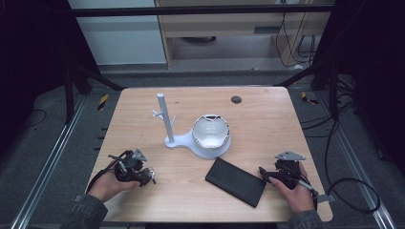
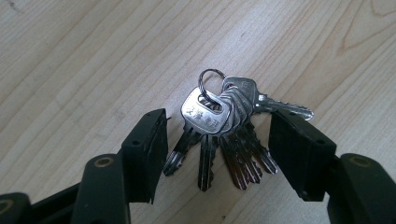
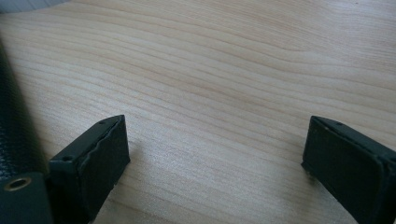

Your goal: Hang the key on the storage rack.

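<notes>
Left tongs (image 2: 217, 149) low near table's left front, jaws parted, right tongs (image 3: 215, 158) wide apart, resting level.

White post stand (image 1: 165, 121), bowl (image 1: 210, 132) on its base, black case (image 1: 235, 182) on wooden table (image 1: 267, 124)

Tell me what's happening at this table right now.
A person holds a hand-held gripper in each hand. The left hand-held gripper is lowered over a bunch of keys lying on the wooden table; the keys sit between its jaws, which do not yet press on them. The right hand-held gripper rests open over bare wood, beside a black wallet. Farther back stands a white key stand with a bowl.
</notes>
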The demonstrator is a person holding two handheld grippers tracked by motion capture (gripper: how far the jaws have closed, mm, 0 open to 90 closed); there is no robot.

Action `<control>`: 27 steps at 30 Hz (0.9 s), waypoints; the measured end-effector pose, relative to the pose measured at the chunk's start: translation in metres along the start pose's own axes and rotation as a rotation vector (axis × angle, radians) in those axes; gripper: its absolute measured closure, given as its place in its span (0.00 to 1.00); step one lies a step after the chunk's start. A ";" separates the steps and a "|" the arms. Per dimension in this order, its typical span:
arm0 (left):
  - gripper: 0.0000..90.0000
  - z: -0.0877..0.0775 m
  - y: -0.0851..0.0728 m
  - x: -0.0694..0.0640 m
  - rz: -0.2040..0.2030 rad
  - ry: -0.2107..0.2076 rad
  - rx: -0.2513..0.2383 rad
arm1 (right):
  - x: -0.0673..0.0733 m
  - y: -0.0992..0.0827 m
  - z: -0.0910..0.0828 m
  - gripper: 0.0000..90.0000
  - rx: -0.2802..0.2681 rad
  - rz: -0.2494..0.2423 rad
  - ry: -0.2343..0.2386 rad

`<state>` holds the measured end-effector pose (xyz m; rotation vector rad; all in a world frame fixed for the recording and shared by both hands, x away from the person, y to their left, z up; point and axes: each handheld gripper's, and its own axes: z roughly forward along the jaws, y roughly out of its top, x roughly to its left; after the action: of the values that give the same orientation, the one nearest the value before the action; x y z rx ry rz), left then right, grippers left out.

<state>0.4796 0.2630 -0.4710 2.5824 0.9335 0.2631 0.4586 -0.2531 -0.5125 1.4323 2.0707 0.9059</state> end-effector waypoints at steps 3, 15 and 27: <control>0.47 0.001 0.000 0.001 -0.001 -0.003 0.006 | 0.001 0.000 0.000 0.08 0.001 0.003 0.002; 0.89 -0.001 0.004 -0.006 -0.007 0.017 0.051 | 0.003 0.000 0.000 0.08 -0.002 -0.003 0.007; 0.99 -0.011 0.012 -0.008 -0.006 0.035 0.060 | 0.005 0.000 0.000 0.08 0.001 -0.007 0.012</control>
<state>0.4771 0.2522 -0.4565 2.6367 0.9753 0.2837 0.4565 -0.2486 -0.5122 1.4227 2.0836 0.9126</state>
